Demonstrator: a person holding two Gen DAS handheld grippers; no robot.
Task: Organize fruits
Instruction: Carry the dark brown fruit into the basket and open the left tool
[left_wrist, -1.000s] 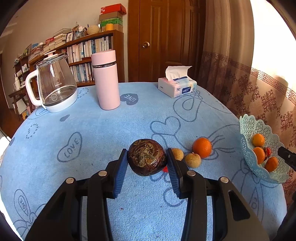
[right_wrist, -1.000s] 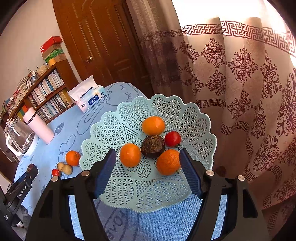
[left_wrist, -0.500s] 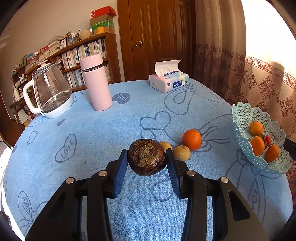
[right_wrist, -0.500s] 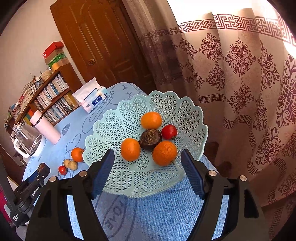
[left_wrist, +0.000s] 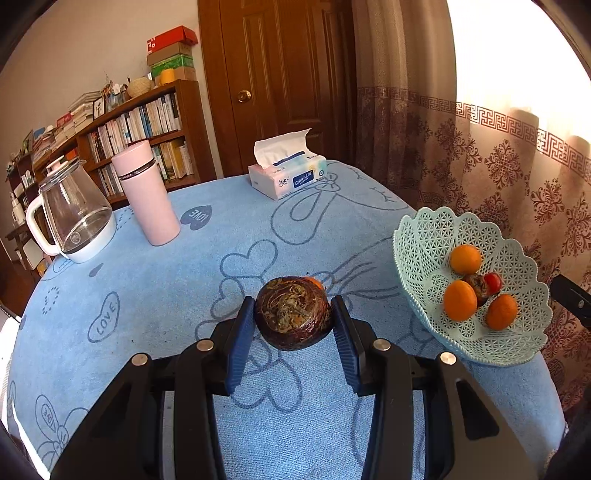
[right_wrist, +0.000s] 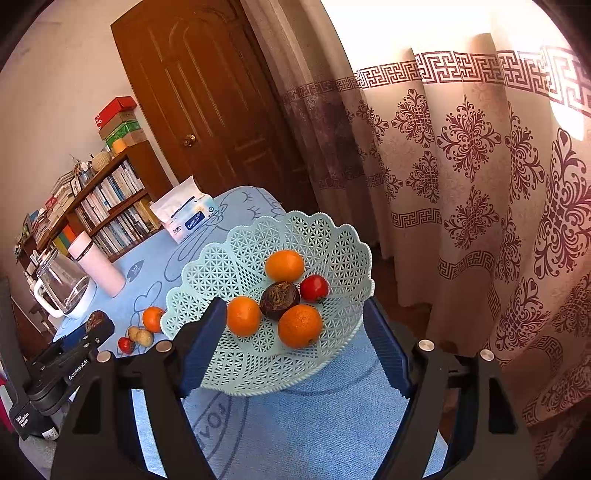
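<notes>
- A dark brown panelled wooden door (left_wrist: 291, 74) with a round brass knob (left_wrist: 243, 96) stands shut behind the table.
- A plain off-white wall (left_wrist: 74, 62) runs left of it.
- A brown wooden bookshelf (left_wrist: 140, 129) packed with upright books lines that wall; stacked red, brown and green boxes (left_wrist: 171, 51) and a woven basket (left_wrist: 139, 86) sit on top.
- A long beige curtain with maroon floral and key-pattern bands (right_wrist: 480, 177) hangs at the right, bright daylight glowing through its upper part.
- A round table under a light blue cloth printed with hearts and "LOVE" (left_wrist: 147, 295) fills the foreground.
- Brown floor (right_wrist: 388, 273) shows beneath the curtain.
</notes>
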